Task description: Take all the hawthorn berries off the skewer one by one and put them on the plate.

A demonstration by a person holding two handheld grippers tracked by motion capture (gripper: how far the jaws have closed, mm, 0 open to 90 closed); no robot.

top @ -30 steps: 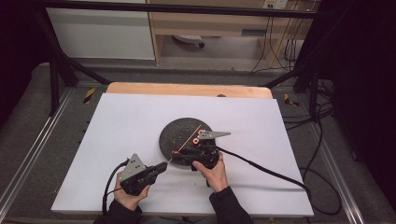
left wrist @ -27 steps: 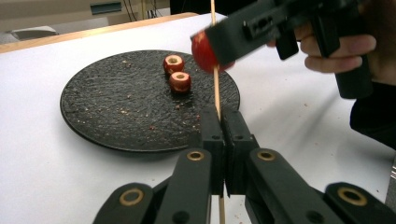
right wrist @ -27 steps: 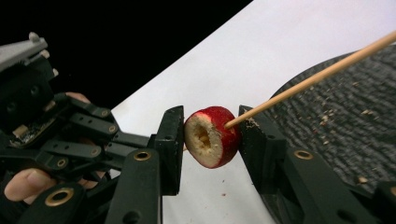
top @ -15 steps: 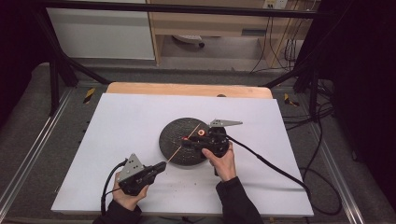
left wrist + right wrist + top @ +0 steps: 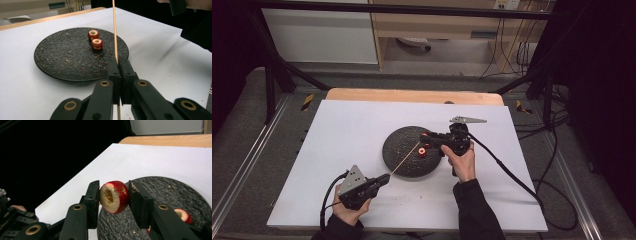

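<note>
High view: one round dark textured plate (image 5: 404,152), one thin wooden skewer (image 5: 404,159), three cored red fruit pieces. Two pieces (image 5: 97,44) on plate. Third piece (image 5: 115,196) above plate's edge, clamped between right gripper (image 5: 112,197) pads. Left gripper (image 5: 119,68) beside plate's near rim, clenched on skewer slanting over plate.

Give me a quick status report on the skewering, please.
Left gripper shut on wooden skewer. Right gripper shut on cored red fruit piece, above black plate. Two pieces on plate. Nothing in the way.
</note>
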